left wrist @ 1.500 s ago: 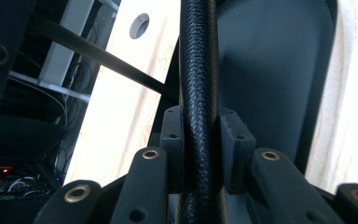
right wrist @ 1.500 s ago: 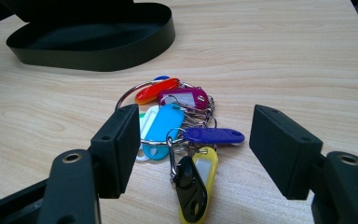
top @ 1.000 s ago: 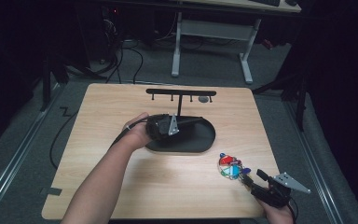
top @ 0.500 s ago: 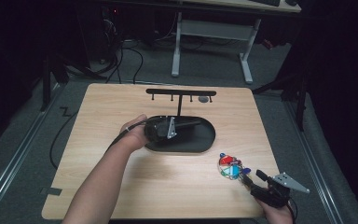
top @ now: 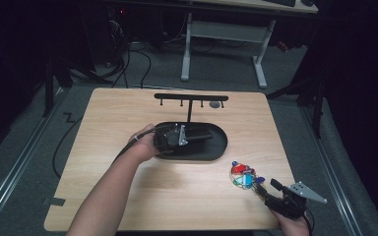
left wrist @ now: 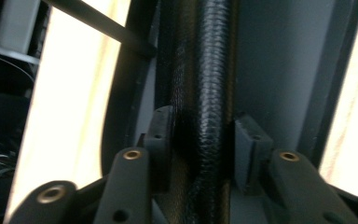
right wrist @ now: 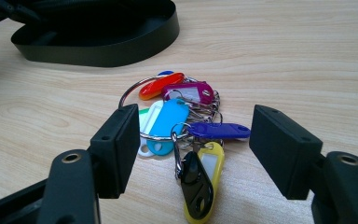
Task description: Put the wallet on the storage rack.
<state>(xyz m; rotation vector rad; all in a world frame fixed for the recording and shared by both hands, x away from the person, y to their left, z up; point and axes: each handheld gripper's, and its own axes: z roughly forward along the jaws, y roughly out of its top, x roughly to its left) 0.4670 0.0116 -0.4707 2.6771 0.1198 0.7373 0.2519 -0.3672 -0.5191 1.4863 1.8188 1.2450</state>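
Note:
A black oval tray (top: pixel 220 147) forms the base of a T-shaped hook rack (top: pixel 191 97) at mid-table. My left gripper (top: pixel 199 136) lies inside the tray, held by a hand. In the left gripper view its pads (left wrist: pixel 161 140) press on a long black textured piece (left wrist: pixel 209 84), so the left gripper (left wrist: pixel 204 144) is shut on it. A bunch of keys with coloured tags (top: pixel 242 174) lies on the wood at the front right. My right gripper (top: pixel 268 186) sits just behind it, and in its own view the right gripper (right wrist: pixel 193 140) stands open with the keys (right wrist: pixel 177 107) in front of the jaws, apart from them.
A small grey item (top: pixel 215 104) hangs near the rack's right end. The tray wall (right wrist: pixel 98 51) stands beyond the keys. The wooden table (top: pixel 103 128) has bare room to the left and front. A desk frame (top: pixel 224 34) and cables lie on the floor behind.

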